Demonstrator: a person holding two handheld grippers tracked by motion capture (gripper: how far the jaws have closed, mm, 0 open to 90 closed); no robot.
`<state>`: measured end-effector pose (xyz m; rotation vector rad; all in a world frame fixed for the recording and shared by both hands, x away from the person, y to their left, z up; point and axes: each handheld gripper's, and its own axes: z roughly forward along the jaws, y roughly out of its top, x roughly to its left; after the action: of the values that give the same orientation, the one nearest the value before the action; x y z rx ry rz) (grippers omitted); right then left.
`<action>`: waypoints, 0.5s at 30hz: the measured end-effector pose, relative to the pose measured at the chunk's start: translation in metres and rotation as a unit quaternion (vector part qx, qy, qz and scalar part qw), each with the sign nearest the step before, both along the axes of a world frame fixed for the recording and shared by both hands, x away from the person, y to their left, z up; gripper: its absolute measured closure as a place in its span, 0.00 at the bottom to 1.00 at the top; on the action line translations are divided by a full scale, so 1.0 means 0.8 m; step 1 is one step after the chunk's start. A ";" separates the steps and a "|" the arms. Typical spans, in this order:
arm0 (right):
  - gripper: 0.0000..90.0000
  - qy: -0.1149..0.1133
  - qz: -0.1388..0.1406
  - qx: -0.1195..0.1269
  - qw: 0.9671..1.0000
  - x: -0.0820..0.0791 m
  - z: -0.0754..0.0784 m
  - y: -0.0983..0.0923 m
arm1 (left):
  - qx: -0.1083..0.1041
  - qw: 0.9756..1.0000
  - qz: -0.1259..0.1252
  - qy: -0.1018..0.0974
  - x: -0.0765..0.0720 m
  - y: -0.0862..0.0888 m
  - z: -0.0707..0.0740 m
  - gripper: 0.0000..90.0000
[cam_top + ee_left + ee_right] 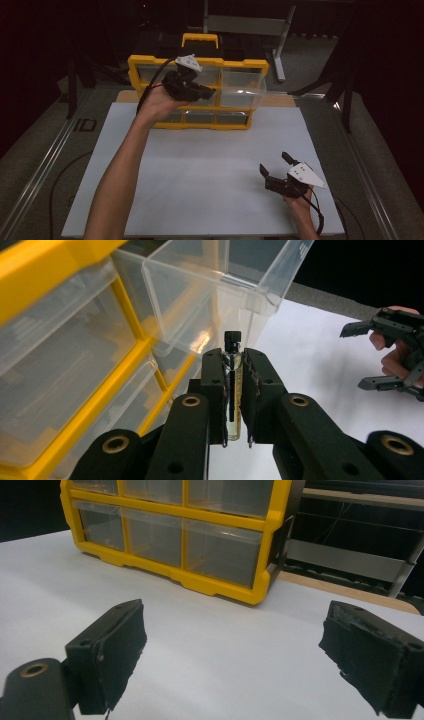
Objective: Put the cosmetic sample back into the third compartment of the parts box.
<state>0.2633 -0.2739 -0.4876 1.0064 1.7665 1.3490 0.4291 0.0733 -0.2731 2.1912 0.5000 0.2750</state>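
Small glass vial (233,385) with black cap, clamped upright between left gripper (234,390) jaws beside the organizer's open clear drawer (220,270), near tabletop's far edge. Probably light, slick, fragile: best gripped mid-body, gently. Right gripper (276,167) jaws apart, empty.

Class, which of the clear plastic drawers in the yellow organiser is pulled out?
The top-right clear drawer juts out past the yellow frame; the others sit flush.

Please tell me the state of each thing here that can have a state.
Left gripper: shut on the vial, raised in front of the cabinet.
Vial: capped, upright between the jaws.
Top right drawer: pulled out, looks empty.
Lower drawers: pushed in.
Right gripper: open, holding nothing, above the white board.
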 end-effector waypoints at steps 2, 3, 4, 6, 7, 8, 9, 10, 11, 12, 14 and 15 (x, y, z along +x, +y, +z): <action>0.11 0.000 0.000 0.000 1.000 0.000 0.000 0.000 | 0.002 1.000 -0.002 -0.001 0.002 -0.001 0.003 0.91; 0.11 0.000 0.000 0.000 1.000 0.000 0.000 0.000 | 0.003 1.000 0.000 -0.001 0.002 -0.002 0.004 0.91; 0.11 0.000 0.000 0.000 1.000 0.000 0.000 0.000 | 0.003 1.000 -0.001 -0.001 0.003 -0.003 0.006 0.91; 0.11 0.000 0.000 0.000 1.000 0.001 0.000 -0.001 | 0.002 1.000 -0.001 -0.002 0.005 -0.004 0.009 0.91; 0.11 0.000 -0.001 0.001 1.000 0.001 0.000 -0.001 | 0.003 1.000 0.000 -0.003 0.005 -0.005 0.011 0.91; 0.11 0.001 -0.002 0.003 1.000 0.001 0.000 -0.002 | 0.006 1.000 0.000 -0.004 0.006 -0.006 0.013 0.91; 0.11 0.000 -0.001 0.003 1.000 0.001 0.000 -0.002 | 0.006 1.000 0.001 -0.005 0.007 -0.007 0.015 0.91; 0.11 -0.001 -0.001 0.002 1.000 0.000 0.000 -0.002 | 0.004 1.000 0.001 -0.004 0.008 -0.007 0.017 0.91; 0.11 0.000 -0.001 0.001 1.000 0.000 0.000 -0.002 | 0.005 1.000 0.000 -0.004 0.009 -0.008 0.018 0.91; 0.11 0.001 -0.001 0.001 1.000 0.000 0.000 -0.002 | 0.004 1.000 0.002 -0.003 0.010 -0.008 0.020 0.91; 0.11 0.000 -0.002 0.002 1.000 0.000 0.000 -0.003 | 0.004 1.000 0.003 -0.003 0.012 -0.010 0.023 0.91; 0.11 0.000 -0.003 0.004 1.000 0.000 0.000 -0.003 | 0.003 1.000 0.003 -0.003 0.012 -0.011 0.025 0.91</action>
<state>0.2633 -0.2760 -0.4872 1.0155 1.7592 1.3528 0.4388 0.0642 -0.2532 2.1947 0.5024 0.2874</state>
